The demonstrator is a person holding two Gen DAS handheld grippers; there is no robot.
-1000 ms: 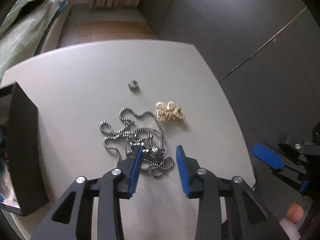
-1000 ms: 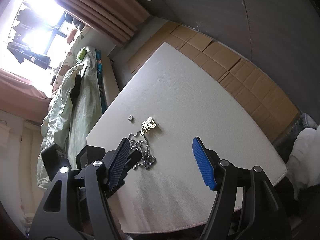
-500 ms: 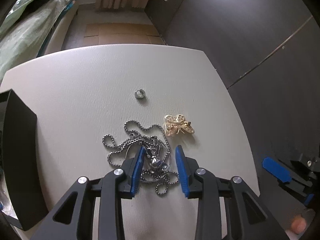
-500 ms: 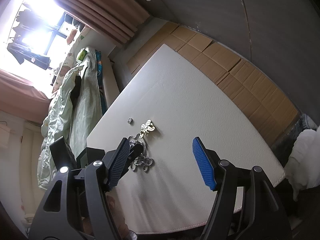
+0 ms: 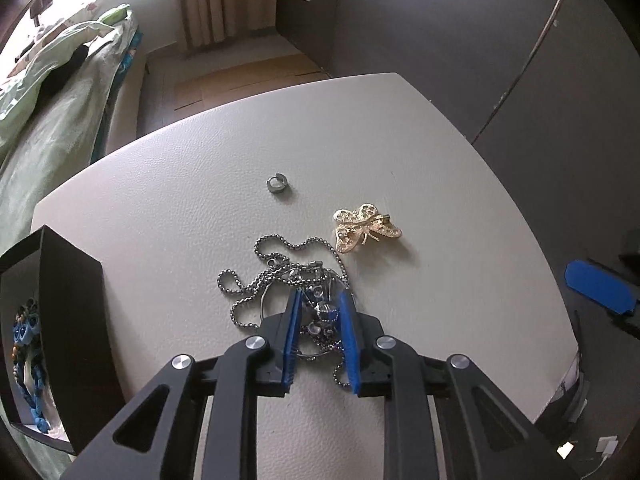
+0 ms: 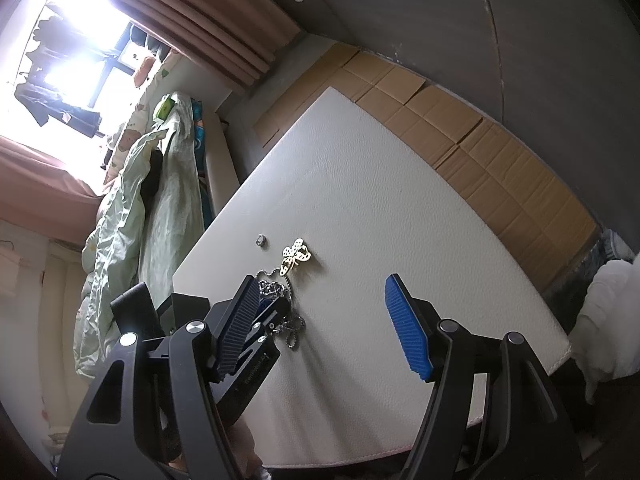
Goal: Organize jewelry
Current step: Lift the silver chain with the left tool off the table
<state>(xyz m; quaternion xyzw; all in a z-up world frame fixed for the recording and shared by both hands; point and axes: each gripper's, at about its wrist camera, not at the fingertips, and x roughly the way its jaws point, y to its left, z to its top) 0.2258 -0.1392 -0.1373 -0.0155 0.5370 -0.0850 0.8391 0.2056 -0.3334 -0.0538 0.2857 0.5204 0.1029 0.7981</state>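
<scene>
A tangled silver bead-chain necklace (image 5: 280, 272) with a pendant lies on the white table (image 5: 200, 184). My left gripper (image 5: 320, 312) has its blue pads closed in on either side of the pendant, narrowly apart, touching the pile. A gold butterfly brooch (image 5: 366, 226) lies just right of the chain, and a small silver ring (image 5: 278, 184) beyond it. My right gripper (image 6: 324, 320) is wide open and empty above the table's near edge. From there I see the brooch (image 6: 296, 256), the ring (image 6: 262, 241) and the chain (image 6: 290, 326).
A black jewelry box (image 5: 60, 320) with blue beaded pieces inside stands at the table's left edge. A bed with green bedding (image 6: 132, 200) lies beyond the table. Flattened cardboard (image 6: 460, 128) covers the floor at the far side.
My left gripper has moved forward over the necklace pile and its jaws have narrowed around the pendant. My right gripper has stayed open and nearly still.
</scene>
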